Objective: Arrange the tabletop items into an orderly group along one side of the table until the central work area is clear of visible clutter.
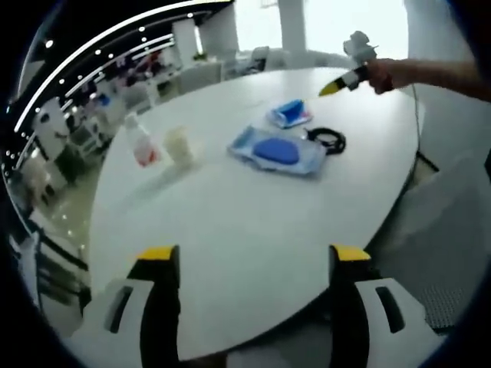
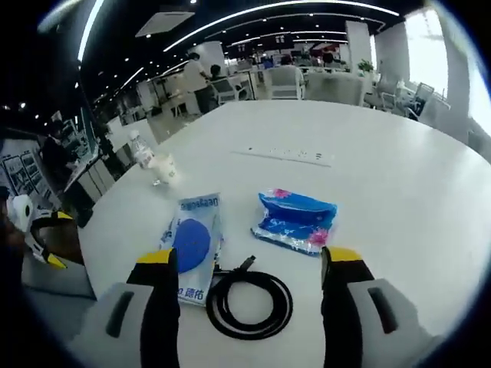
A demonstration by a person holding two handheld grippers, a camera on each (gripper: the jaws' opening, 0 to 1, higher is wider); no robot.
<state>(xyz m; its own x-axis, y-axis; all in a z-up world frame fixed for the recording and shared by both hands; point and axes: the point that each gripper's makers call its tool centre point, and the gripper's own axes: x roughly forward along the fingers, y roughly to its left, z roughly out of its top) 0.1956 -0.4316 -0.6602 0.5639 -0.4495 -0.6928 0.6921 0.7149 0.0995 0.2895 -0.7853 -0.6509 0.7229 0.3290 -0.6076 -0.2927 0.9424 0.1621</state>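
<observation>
In the left gripper view, your left gripper (image 1: 255, 261) hovers over the near edge of the white round table (image 1: 253, 222), its 2 yellow-tipped jaws spread wide and gripping nothing. Far left on the tabletop stand a clear bottle with a red label (image 1: 142, 144) and, just beside it, a pale cup (image 1: 179, 146); both are blurred, so take the cup as a likely guess. Toward the middle lies the blue wipes pack (image 1: 276, 151), flat, with the coiled black cable (image 1: 328, 139) touching or nearly touching its right end. The small blue tissue packet (image 1: 290, 113) sits just behind them. At the far right rim, your right hand (image 1: 383, 74) grips the other gripper (image 1: 345, 80).

In the right gripper view, your right gripper (image 2: 249, 264) is likewise parted and empty, jaws framing the cable (image 2: 249, 303). The wipes pack (image 2: 192, 241) lies at left, the tissue packet (image 2: 295, 218) at right, bottle (image 2: 141, 150) and cup (image 2: 165, 169) well apart, far left.
</observation>
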